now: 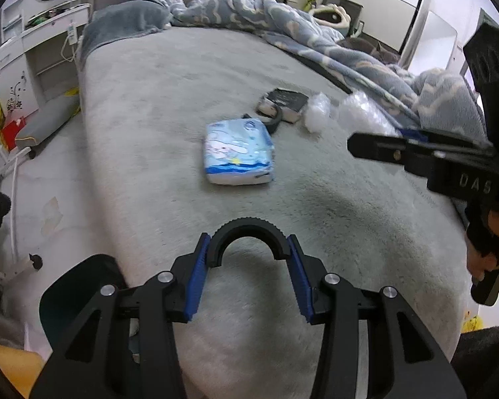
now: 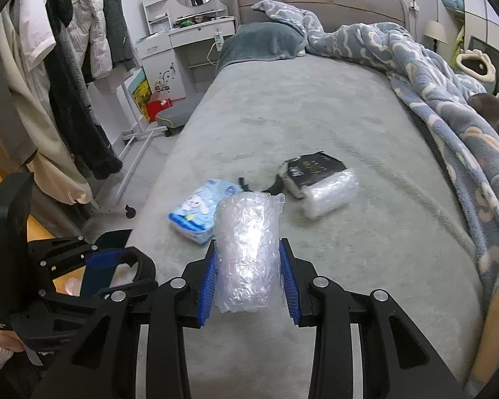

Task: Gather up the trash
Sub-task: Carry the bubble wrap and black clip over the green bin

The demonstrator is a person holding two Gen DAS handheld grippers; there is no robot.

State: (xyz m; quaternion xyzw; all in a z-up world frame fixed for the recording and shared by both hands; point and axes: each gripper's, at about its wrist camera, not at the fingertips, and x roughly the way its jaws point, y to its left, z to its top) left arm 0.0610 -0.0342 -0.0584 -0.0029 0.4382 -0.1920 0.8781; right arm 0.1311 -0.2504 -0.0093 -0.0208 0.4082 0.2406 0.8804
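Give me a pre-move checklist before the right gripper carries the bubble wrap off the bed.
1. Right gripper shut on the bubble wrap roll: ok, blue pads press both sides.
2. Roll lifted off the bed: cannot tell.
3. Left gripper free: not ok, it grips a black curved piece.
4. Grippers apart: ok, a gap shows between them in both views.
5. Trash left on the bed: not ok, second bubble wrap piece lies against the black box, beside the blue tissue pack.
6. Drop-off bin: cannot tell, none in view.

Soft even daylight, fisheye-warped edges, slight blur
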